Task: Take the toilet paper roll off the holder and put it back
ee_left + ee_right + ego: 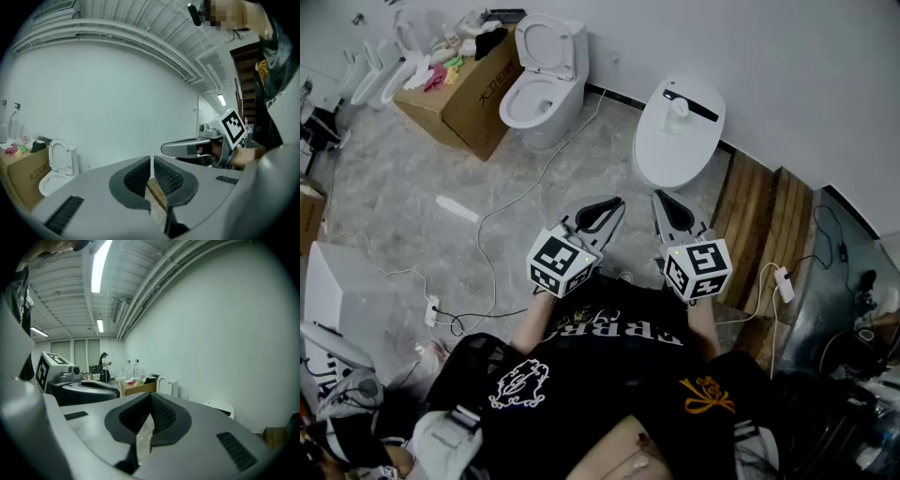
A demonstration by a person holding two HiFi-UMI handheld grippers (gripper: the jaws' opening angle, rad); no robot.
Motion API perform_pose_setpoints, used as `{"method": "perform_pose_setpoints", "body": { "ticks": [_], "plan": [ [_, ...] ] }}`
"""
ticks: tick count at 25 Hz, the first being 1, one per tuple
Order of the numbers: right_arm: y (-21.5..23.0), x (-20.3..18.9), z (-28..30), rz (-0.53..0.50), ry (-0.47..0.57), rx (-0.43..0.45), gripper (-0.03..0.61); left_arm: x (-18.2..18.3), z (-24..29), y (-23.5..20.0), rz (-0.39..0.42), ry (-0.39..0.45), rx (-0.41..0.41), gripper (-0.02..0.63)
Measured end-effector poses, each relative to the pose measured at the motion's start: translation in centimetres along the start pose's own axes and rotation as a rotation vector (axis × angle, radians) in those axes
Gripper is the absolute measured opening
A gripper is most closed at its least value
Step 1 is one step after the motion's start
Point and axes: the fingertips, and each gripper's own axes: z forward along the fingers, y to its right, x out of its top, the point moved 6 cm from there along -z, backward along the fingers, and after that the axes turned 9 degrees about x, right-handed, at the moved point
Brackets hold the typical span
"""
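reaching for the roll (678,112) as things stand is the main risk: both tools are closed, so they would arrive as blunt noses and shove it rather than take it. the left gripper (614,202) has its jaws drawn together with only a hairline slit and nothing between them. the right gripper (660,199) is fully closed and empty too. what looks like the roll sits on its black holder (701,109) on top of the closed toilet (661,155), well ahead of both tips, though it is too small to be sure of. that lid is smooth and rounded, so a push could probably slide the holder or tip it off. a soft paper roll would also likely dent if pinched hard, and pulling it at an angle to the bar could drag the whole holder along. loose cables (492,272) on the floor near the person's feet could catch a step forward.

both grippers are held out side by side before the body, close to level with a slight downward dip. their tips angle a little toward each other and aim at the closed toilet.
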Motion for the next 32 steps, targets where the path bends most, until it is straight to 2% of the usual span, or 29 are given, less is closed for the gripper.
{"method": "perform_pose_setpoints", "body": {
  "ticks": [7, 14, 21, 32],
  "plan": [
    [-0.3, 0.3, -0.3, -0.017, 0.007, 0.006, 0.012, 0.3, -0.1, 0.5, 0.022, 0.004, -0.005, 0.035],
    [0.7, 0.6, -1.1, 0.042, 0.066, 0.001, 0.014, 0.7, 0.8, 1.0, 0.033, 0.0, -0.013, 0.035],
    [1.9, -0.7, -2.7, 0.058, 0.054, -0.02, 0.014, 0.3, 2.0, 2.9, 0.042, -0.016, -0.029, 0.035],
    [4.2, -2.9, -3.7, 0.111, 0.034, -0.029, 0.014, -0.3, 3.9, 4.9, 0.079, -0.093, -0.036, 0.035]
  ]
}}
